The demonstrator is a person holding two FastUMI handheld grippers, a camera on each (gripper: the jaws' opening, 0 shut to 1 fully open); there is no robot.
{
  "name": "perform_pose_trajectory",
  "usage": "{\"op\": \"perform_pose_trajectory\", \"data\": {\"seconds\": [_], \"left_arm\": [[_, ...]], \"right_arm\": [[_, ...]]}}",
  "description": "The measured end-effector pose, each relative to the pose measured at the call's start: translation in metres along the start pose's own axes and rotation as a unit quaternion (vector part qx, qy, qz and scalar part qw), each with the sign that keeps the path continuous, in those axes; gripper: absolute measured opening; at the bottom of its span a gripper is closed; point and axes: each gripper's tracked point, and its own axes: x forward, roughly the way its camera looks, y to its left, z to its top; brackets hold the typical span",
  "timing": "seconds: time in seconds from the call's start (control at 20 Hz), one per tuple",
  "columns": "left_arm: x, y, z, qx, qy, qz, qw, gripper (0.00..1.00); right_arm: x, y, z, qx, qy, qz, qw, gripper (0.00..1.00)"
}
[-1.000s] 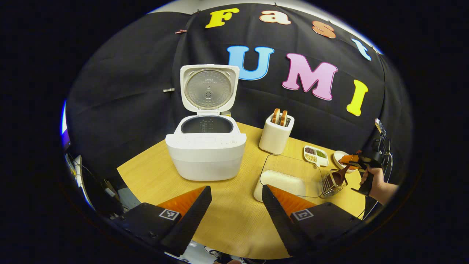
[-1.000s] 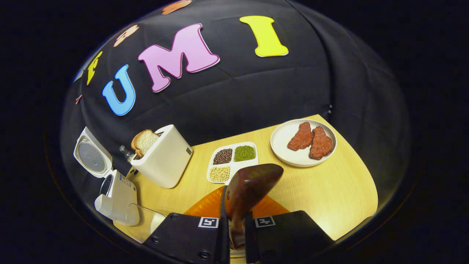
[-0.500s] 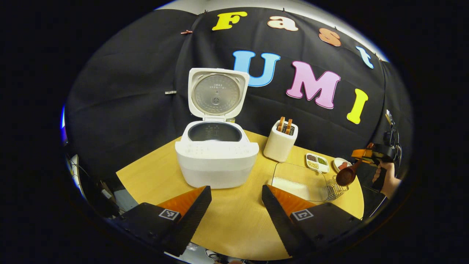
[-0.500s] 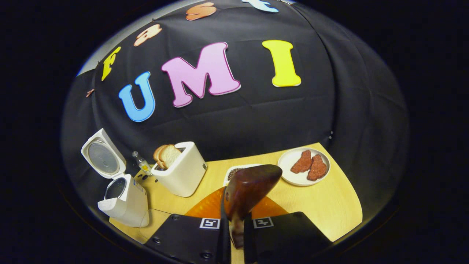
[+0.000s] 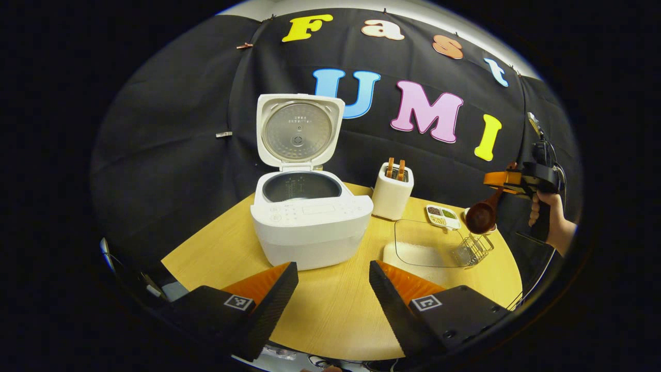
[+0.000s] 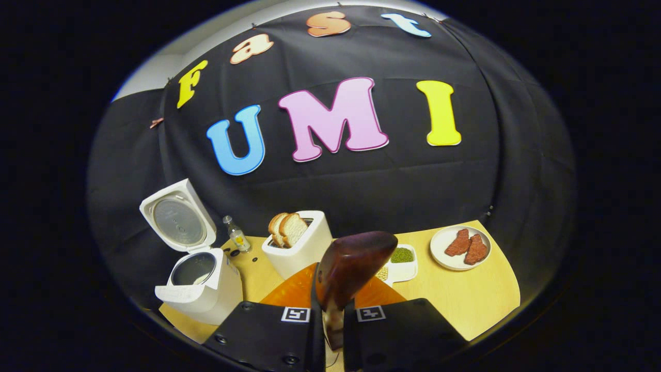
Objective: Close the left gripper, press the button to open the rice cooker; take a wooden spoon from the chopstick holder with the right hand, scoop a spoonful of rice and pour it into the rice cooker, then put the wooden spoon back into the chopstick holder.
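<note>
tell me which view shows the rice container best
The left gripper view: the clear rice container sits whole on the table, rice at its bottom, beside the wire chopstick holder. In the right gripper view I cannot make it out.

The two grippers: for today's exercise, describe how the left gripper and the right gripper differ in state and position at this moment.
The left gripper is open and holds nothing; the right gripper is shut on the wooden spoon. The left gripper sits low, facing the open rice cooker; the right gripper is raised above the wire holder. Both are hand-held two-finger tools.
</note>
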Motion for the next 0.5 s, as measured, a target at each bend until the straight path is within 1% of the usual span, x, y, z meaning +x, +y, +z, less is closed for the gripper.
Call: {"op": "perform_pose_trajectory", "data": {"seconds": [0.15,0.3,0.5], "left_arm": [[0.009,0.008,-0.009,-0.002,0.008,-0.014,1.000,0.96],[0.020,0.016,-0.020,-0.004,0.019,-0.026,0.999,0.96],[0.033,0.029,-0.032,0.003,0.030,-0.038,0.999,0.96]], "right_arm": [[0.012,0.022,-0.038,-0.025,0.013,0.003,1.000,0.18],[0.022,0.026,-0.075,-0.059,0.019,-0.012,0.998,0.18],[0.033,0.027,-0.102,-0.123,0.001,-0.037,0.992,0.18]]}}
